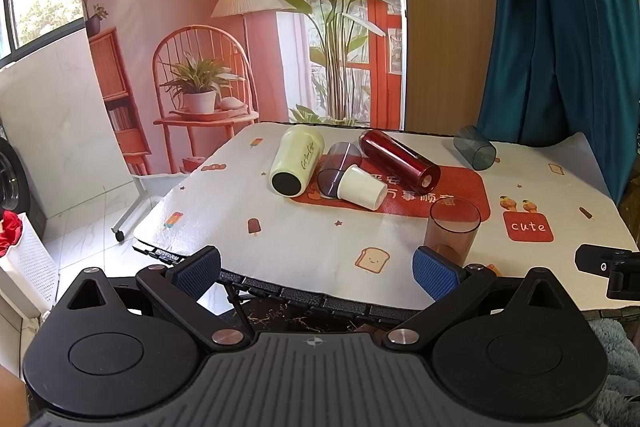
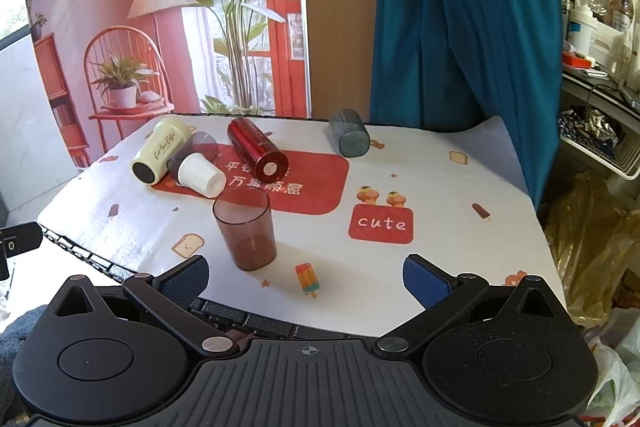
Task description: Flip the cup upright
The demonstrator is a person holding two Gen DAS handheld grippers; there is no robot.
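Likely a home: curtain (image 2: 460, 19), cluttered shelves (image 2: 600, 39), printed backdrop (image 1: 240, 27).

Upright cup (image 2: 245, 231) stands on table (image 2: 460, 227) near front edge, just in front of mat (image 2: 316, 183). On the mat behind it, lying: small cup (image 2: 200, 175) touching tumbler (image 2: 160, 155) at its left; metal cylinder (image 2: 258, 153) to the right. Grey cup (image 2: 349, 137) lies far right rear, well apart.

A printed cloth (image 2: 440, 195) is covering the counter (image 2: 256, 315). Lying on it are a cream tumbler (image 2: 160, 155), white cup (image 2: 200, 175), red bottle (image 2: 258, 153) and grey cup (image 2: 349, 138). A brown tumbler (image 2: 245, 233) is standing upright.
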